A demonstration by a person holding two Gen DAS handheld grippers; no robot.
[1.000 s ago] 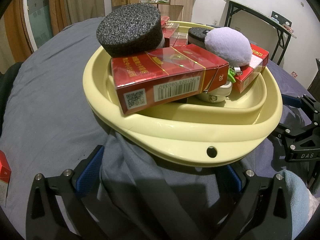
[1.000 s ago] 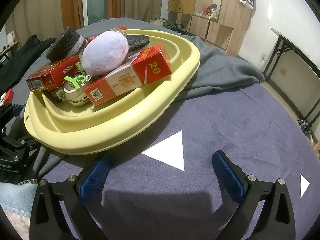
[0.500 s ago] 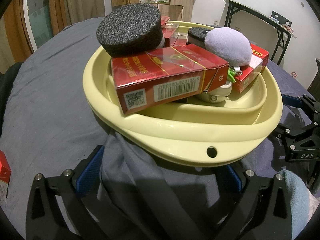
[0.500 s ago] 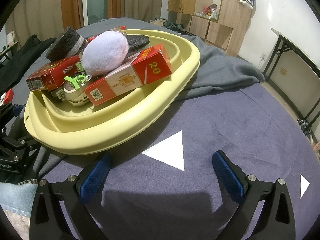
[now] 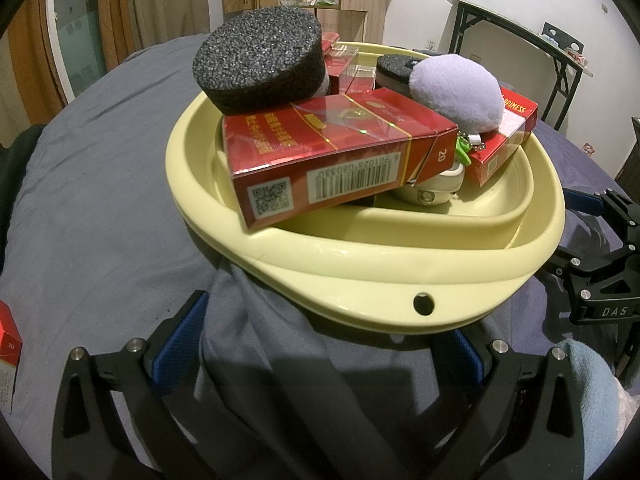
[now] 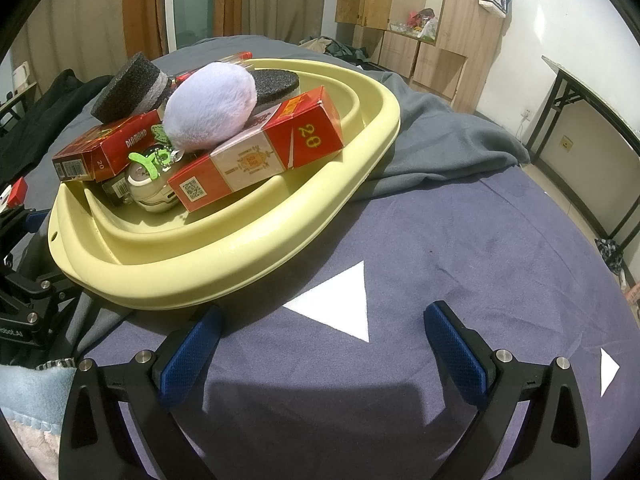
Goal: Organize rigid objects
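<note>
Yellow basin [image 5: 360, 276] sitting on the grey-blue bedcover [image 6: 460, 248], piled high. Inside, counted: two black foam pucks, the big one [image 5: 260, 66] up top and a smaller one [image 5: 394, 66] behind; one lilac plush ball [image 5: 460, 92] with a green charm [image 6: 150, 160] dangling under it; at least three red cartons — the barcode one [image 5: 332, 160] in front, the "20" one [image 6: 260, 152] under the plush, another tucked behind by a clear box [image 5: 352, 70]; one cream round gadget [image 5: 430, 192] at the bottom. One more red carton [image 5: 9, 338] out on the cover, well left of the basin. Left gripper [image 5: 320, 344] spread wide, holding nothing, just short of the rim. Right gripper [image 6: 320, 340] likewise wide and empty, over one white triangle [image 6: 340, 300]; a second triangle [image 6: 608, 366] off right.
</note>
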